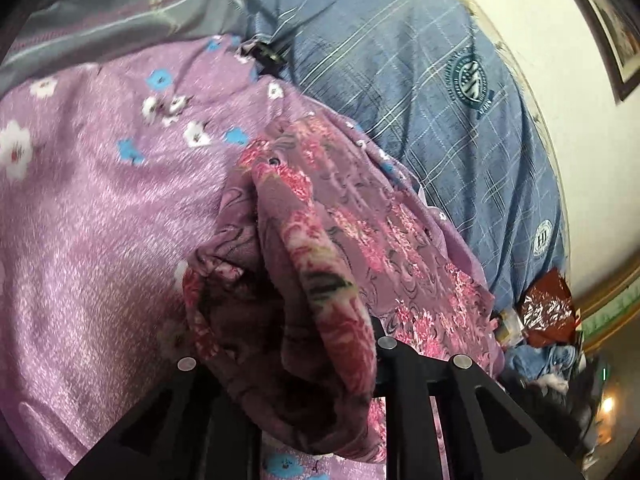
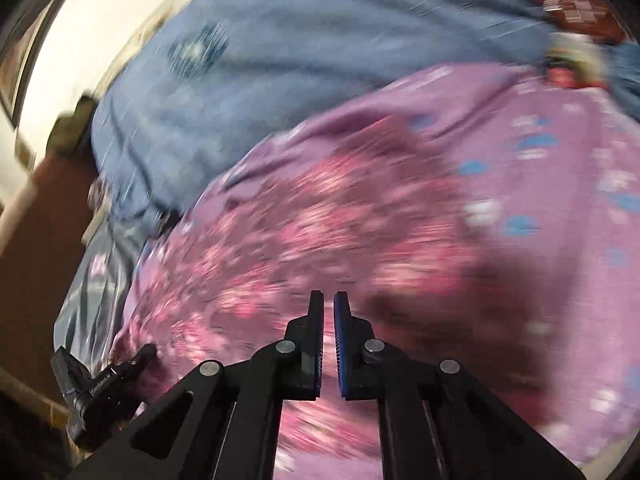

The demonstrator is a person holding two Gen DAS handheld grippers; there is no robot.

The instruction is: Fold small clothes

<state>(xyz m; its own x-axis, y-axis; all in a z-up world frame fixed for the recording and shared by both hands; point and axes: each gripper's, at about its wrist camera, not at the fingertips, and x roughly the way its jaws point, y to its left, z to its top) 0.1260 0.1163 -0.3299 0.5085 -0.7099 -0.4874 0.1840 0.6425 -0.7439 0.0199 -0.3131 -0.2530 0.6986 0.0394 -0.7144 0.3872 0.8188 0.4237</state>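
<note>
My left gripper (image 1: 320, 344) is clamped on a bunched fold of the pink floral garment (image 1: 320, 216), which drapes limp over a lilac sheet (image 1: 80, 220). My right gripper (image 2: 328, 320), nearly together and holding nothing, hovers above it. Light, soft, slippery-looking cloth; I'd pinch a free corner.

Bed, blue checked cover (image 1: 440, 92); lilac floral sheet (image 1: 100, 208) on it; probably pink garment (image 1: 360, 248) atop
</note>
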